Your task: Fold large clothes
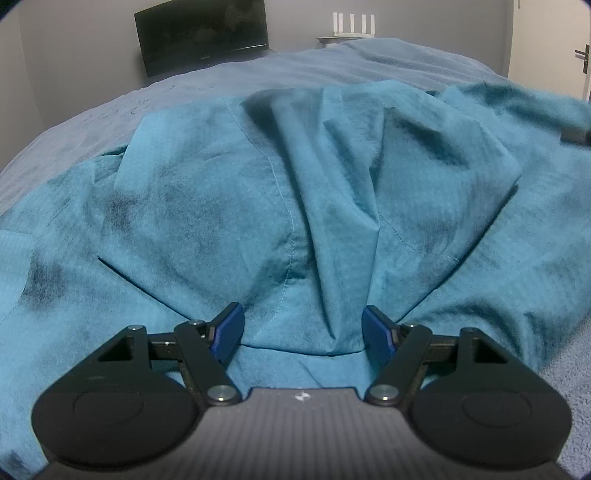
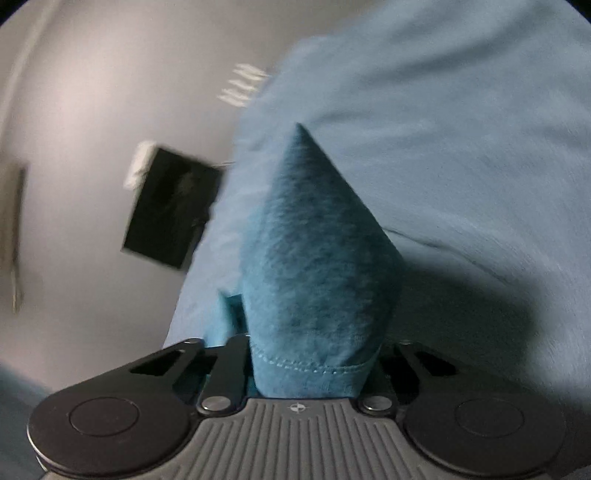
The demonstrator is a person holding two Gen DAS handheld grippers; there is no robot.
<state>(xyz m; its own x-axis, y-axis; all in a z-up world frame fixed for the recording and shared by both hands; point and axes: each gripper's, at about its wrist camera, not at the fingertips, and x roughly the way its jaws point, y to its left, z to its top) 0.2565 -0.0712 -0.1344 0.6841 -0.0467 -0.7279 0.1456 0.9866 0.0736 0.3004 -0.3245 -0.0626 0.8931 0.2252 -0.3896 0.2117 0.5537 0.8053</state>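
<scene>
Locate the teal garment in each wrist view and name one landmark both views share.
Left wrist view: the teal garment lies rumpled across the middle on the bed, a fold between the open left tongs.
Right wrist view: a hemmed corner of it stands up centrally, pinched in the right tongs.
Shared landmark: the dark screen against the grey wall.

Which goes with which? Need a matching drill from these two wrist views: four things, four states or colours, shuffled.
Column 1:
1. left gripper
2. right gripper
3. garment
4. monitor

Column 2:
A. dark, switched off, by the wall
B. jaws apart, cloth between them
C. teal, rumpled on the bed
D. jaws shut on a stitched hem

Pairs: 1-B, 2-D, 3-C, 4-A
</scene>
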